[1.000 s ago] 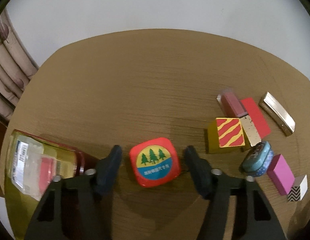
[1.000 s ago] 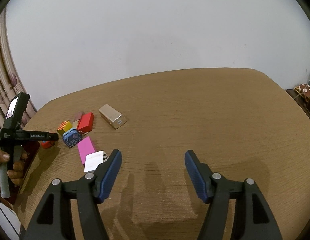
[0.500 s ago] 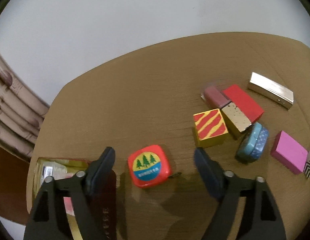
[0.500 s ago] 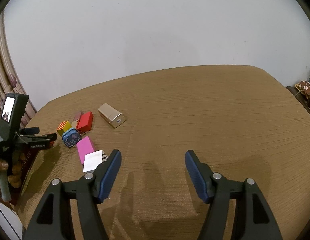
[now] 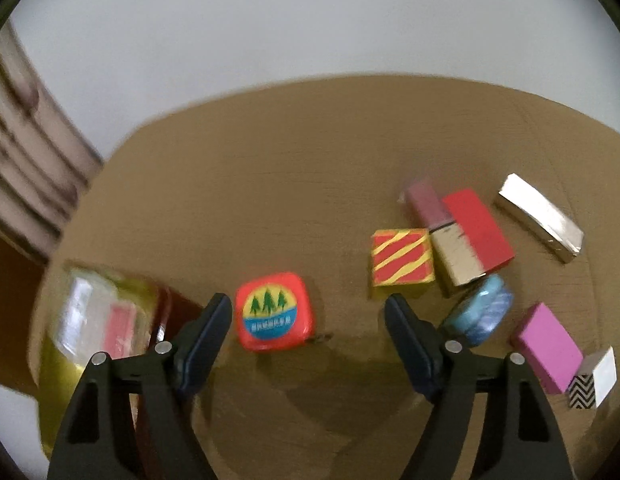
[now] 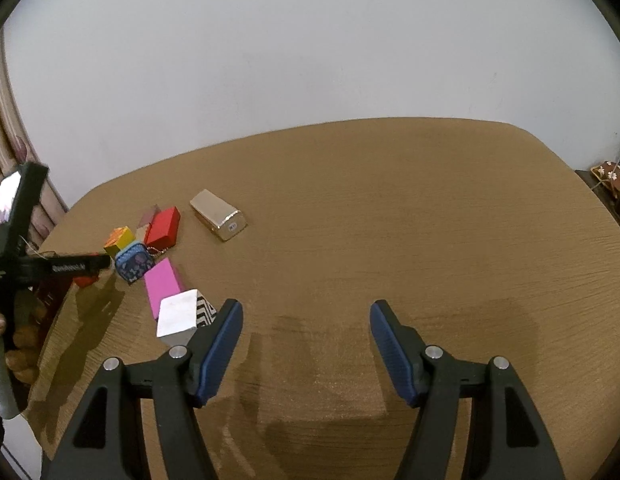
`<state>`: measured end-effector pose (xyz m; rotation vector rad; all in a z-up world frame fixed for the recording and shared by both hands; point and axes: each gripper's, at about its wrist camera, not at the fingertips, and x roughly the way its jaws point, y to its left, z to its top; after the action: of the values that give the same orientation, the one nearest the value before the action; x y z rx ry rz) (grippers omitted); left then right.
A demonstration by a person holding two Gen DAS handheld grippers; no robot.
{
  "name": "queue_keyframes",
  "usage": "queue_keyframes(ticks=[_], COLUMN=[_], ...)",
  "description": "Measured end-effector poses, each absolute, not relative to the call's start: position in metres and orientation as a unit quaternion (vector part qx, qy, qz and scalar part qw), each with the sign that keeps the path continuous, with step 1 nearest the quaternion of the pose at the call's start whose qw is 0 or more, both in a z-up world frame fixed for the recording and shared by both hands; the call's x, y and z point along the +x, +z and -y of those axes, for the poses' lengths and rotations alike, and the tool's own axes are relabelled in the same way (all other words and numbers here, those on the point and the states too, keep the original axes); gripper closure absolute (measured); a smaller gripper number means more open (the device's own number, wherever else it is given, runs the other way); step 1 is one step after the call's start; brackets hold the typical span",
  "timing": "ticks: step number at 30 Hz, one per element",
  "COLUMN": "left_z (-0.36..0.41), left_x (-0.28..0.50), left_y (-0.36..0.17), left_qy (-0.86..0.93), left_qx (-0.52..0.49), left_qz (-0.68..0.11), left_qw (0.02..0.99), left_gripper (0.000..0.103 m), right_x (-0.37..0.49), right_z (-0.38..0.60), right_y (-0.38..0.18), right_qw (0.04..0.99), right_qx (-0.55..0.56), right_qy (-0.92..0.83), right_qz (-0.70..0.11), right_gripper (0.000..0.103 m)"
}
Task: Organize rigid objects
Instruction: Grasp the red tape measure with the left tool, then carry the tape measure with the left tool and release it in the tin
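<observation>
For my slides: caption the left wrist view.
Left gripper, jaws closing, straddles a red tree-logo box on the table, untouched.

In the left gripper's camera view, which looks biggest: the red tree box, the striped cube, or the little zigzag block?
1. Red tree box, though nearest the camera.
2. Striped cube, nearly alike.
3. Zigzag block, clearly smallest, partly at the edge.

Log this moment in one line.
left tool: closing, nothing gripped, red tin between fingers | right tool: open, empty | blocks: clustered

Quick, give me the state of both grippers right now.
Left gripper: jaws closing, the red tape measure between them but not gripped.
Right gripper: open, holding nothing, over bare table.
</observation>
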<state>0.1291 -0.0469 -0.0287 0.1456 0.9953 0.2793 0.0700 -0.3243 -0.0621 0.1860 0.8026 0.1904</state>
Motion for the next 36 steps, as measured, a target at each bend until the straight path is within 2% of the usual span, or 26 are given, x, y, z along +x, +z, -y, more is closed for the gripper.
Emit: queue_keyframes(ticks=[5, 12, 16, 19, 26, 36], left_z=[0.042, -0.007, -0.025, -0.026, -0.033, -0.076], left_x=[0.136, 0.138, 0.144, 0.148, 0.135, 0.051], left_y=[-0.032, -0.048, -0.058, -0.058, -0.053, 0.022], left_qy=[0.126, 0.129, 0.111, 0.100, 0.079, 0.051], left_qx=[0.046, -0.003, -0.037, -0.048, -0.062, -0.059], left_qz=[-0.499, -0.522, -0.525, -0.528, -0.516, -0.477], left_qw=[0.856, 0.843, 0.843, 0.842, 0.851, 0.875], left_gripper=[0.029, 0.031, 0.051, 0.060, 0.061, 0.060], right_x=[0.073, 0.076, 0.078, 0.078, 0.077, 0.075], right_z=[0.322, 0.318, 0.317, 0.317, 0.318, 0.320], right_y=[-0.066, -0.070, -0.071, -0.071, -0.071, -0.070], right_qw=[0.908, 0.904, 0.903, 0.902, 0.902, 0.902], right_qx=[0.084, 0.076, 0.074, 0.075, 0.079, 0.084], right_qy=[0.088, 0.086, 0.085, 0.086, 0.093, 0.097], right_qz=[-0.400, -0.413, -0.415, -0.415, -0.414, -0.413], right_gripper=[0.035, 0.035, 0.035, 0.035, 0.035, 0.035])
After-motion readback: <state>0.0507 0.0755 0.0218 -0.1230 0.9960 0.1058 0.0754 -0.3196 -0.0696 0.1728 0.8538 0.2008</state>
